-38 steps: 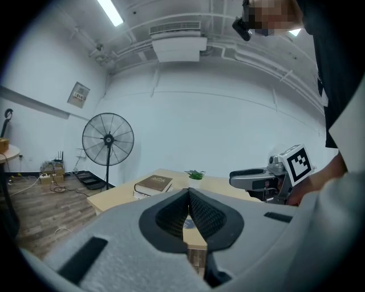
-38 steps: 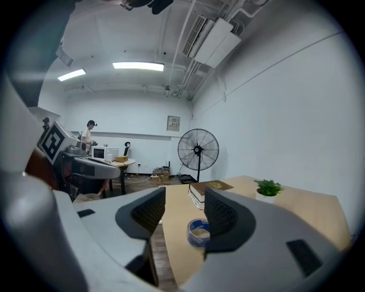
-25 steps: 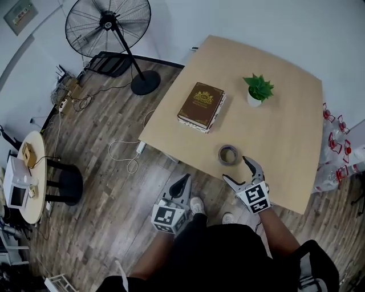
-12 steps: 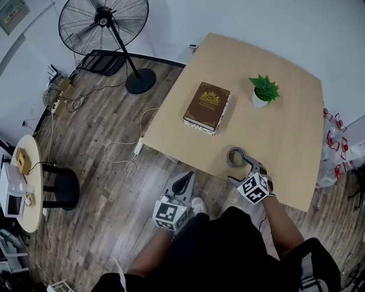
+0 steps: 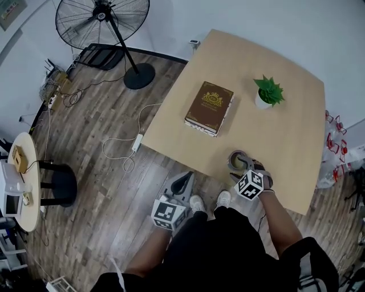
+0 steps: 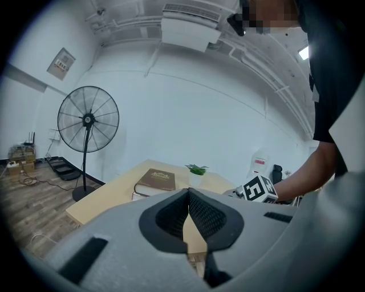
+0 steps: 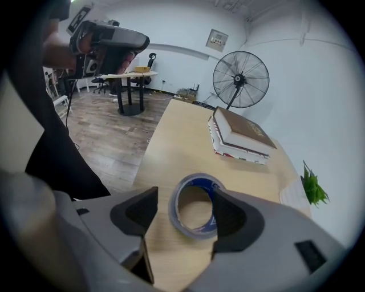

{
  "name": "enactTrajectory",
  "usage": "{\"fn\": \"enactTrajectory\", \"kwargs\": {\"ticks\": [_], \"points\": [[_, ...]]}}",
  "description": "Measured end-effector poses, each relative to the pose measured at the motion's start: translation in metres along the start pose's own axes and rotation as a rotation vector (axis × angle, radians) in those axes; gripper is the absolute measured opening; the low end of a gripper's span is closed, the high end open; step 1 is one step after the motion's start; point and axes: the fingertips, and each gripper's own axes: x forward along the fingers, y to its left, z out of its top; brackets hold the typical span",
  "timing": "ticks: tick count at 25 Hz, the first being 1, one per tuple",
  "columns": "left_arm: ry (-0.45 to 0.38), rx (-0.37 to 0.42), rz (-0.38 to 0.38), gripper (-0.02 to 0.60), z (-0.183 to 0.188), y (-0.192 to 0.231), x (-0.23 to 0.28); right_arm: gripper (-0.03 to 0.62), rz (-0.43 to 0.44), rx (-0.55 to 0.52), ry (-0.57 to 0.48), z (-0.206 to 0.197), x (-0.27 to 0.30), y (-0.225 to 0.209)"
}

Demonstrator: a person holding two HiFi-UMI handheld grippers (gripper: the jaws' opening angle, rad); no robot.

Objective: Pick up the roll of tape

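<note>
Wood-plank flooring (image 5: 102,142) fills the left of the room, with a pedestal fan (image 5: 102,17) standing at the far left by the wall. Over the floor, just short of the pale wooden worktop (image 5: 285,142), the left tongs (image 5: 182,181) hang level with their pads tip to tip and nothing between them. On the worktop a brown hardback book (image 5: 209,108) lies flat. To its right, close to the near edge, lies the roll of tape (image 7: 193,234), flat with its hole facing up. The right tongs (image 7: 185,197) point steeply down over the roll and straddle it. Their jaws have just been closing, and the roll sits between them. The right pad is at the roll's wall, the left pad is apart from it, and neither yet squeezes. Further right and back stands a small potted plant (image 5: 267,91), well apart.

The roll looks light and stiff, a rigid ring with a glossy outer face that may slip. It will likely slide on the smooth wood if only one pad pushes. The best hold is probably across its outer wall, pads low on opposite sides and centred, so it cannot tip or squirt out.
</note>
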Motion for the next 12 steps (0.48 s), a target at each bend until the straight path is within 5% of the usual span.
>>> {"fn": "enactTrajectory", "kwargs": {"ticks": [12], "points": [[0.003, -0.025, 0.059, 0.003, -0.002, -0.002, 0.013, 0.145, 0.127, -0.142, 0.080, -0.014, 0.022, 0.013]]}}
